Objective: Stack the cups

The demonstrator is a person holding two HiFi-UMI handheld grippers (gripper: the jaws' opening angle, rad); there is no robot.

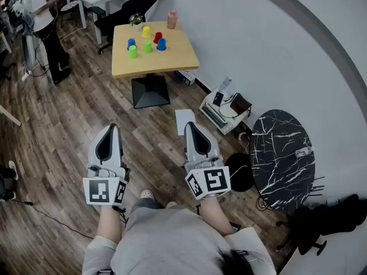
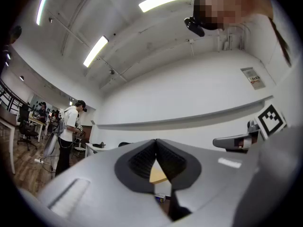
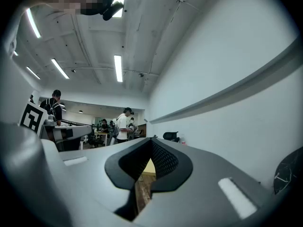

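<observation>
Well, the cups (image 1: 147,47) stand loose and bunched on the surface (image 1: 172,59), well ahead of both claws, and none looks nested yet. Your left claw (image 1: 112,128) and right claw (image 1: 190,125) are both clenched on nothing, low over the floor near your body.

The likeliest slip is reaching into that tight cluster with a claw not yet released. It would shove one cup into its neighbours and scatter them. Beyond the cups, a bottle (image 1: 172,19) and a plant (image 1: 136,20) sit at the far edge, easy to tip if you overreach.

On the way in, mind the base (image 1: 150,90) under the surface. To the right of the right claw are wall-side clutter (image 1: 226,107) and a marble table (image 1: 281,153).
</observation>
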